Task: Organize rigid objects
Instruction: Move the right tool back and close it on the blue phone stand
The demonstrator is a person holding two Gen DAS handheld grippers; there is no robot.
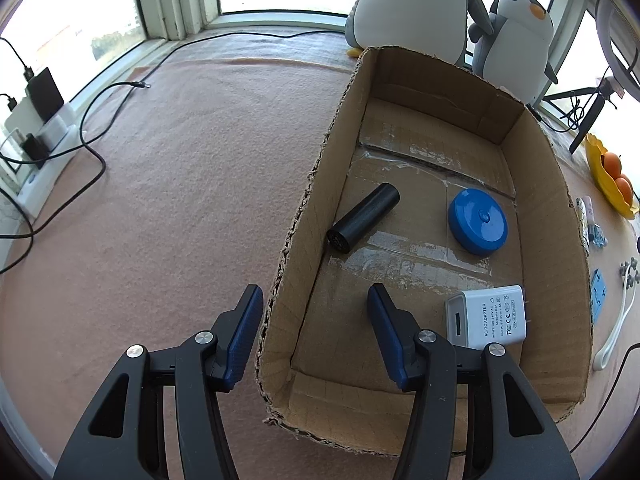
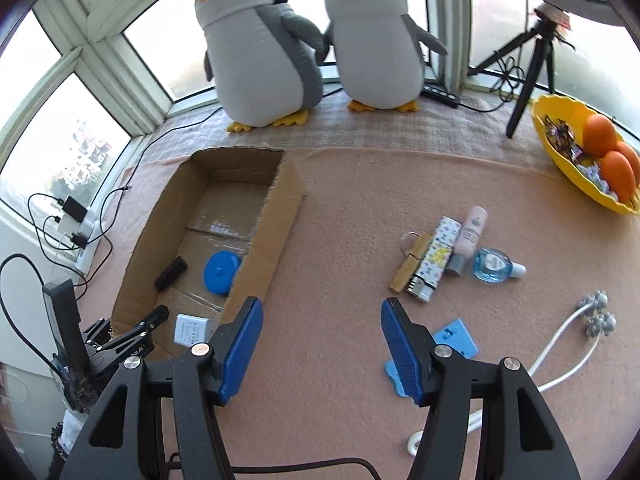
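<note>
An open cardboard box (image 1: 320,160) lies on the pink cloth. It holds a black cylinder (image 1: 362,218), a blue round lid (image 1: 478,222) and a white AC adapter (image 1: 490,318). My left gripper (image 1: 315,289) is open and straddles the box's left wall without pressing on it. My right gripper (image 2: 322,301) is open and empty above bare cloth, right of the box (image 2: 276,216). Ahead of it lie a patterned lighter (image 2: 434,258), a pink bottle (image 2: 470,238), a small blue glass bottle (image 2: 494,265) and a wooden clip (image 2: 412,264). A flat blue piece (image 2: 456,338) lies partly behind its right finger.
Two plush penguins (image 2: 260,52) stand by the window behind the box. A yellow bowl (image 2: 560,148) with oranges sits far right, next to a black tripod (image 2: 528,76). A white cord with grey beads (image 2: 596,316) trails at the right. Chargers and cables (image 1: 44,120) crowd the left edge.
</note>
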